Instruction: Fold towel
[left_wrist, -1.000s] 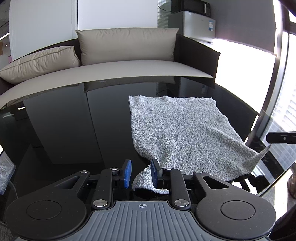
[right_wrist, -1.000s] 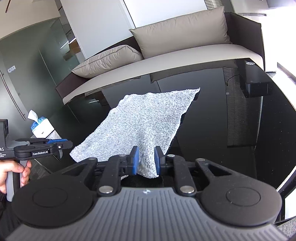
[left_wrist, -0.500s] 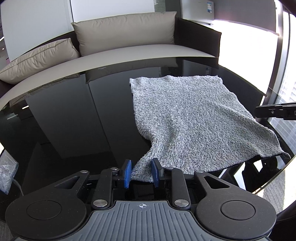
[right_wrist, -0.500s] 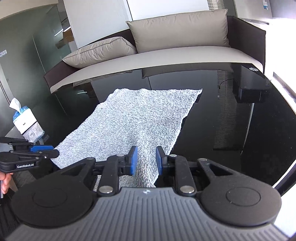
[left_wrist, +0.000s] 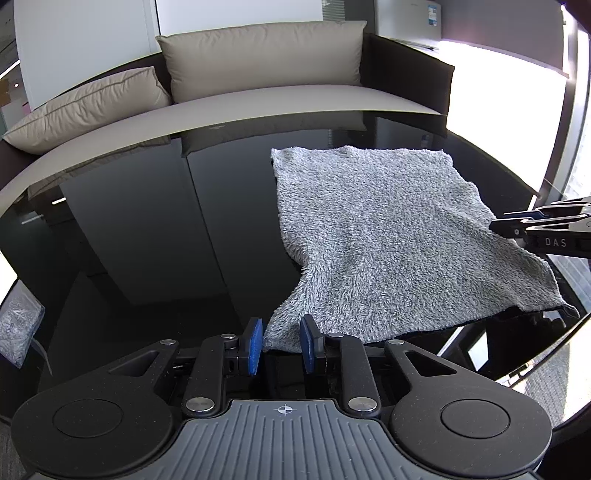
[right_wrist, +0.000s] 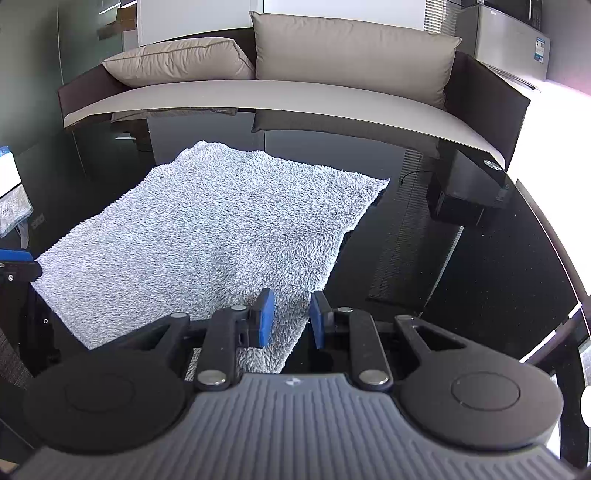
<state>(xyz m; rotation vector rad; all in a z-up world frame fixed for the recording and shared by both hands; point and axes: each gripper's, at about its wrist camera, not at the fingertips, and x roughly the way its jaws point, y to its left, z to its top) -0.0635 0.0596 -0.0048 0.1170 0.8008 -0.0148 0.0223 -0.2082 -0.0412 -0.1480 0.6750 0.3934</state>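
Note:
A grey fluffy towel (left_wrist: 388, 229) lies spread on the black glossy table (left_wrist: 147, 240), its near edge reaching the table's front rim. In the left wrist view my left gripper (left_wrist: 281, 341) is shut on the towel's near left corner, which fills the gap between the blue pads. The right gripper's black tip (left_wrist: 546, 229) shows at the towel's right edge. In the right wrist view the towel (right_wrist: 221, 229) stretches away to the left, and my right gripper (right_wrist: 291, 317) is shut on its near right corner. The left gripper (right_wrist: 14, 264) peeks in at the far left edge.
A sofa (left_wrist: 277, 99) with beige cushions runs behind the table. A black box (right_wrist: 465, 195) with a cable sits on the table right of the towel. A tissue box (right_wrist: 7, 177) and a plastic bag (left_wrist: 18, 325) lie off the table's left side.
The towel, held up and slanted a second ago, now lies flatter and wider on the table. The right gripper swung out to the right, sank and rolled level. The left gripper hardly moved.

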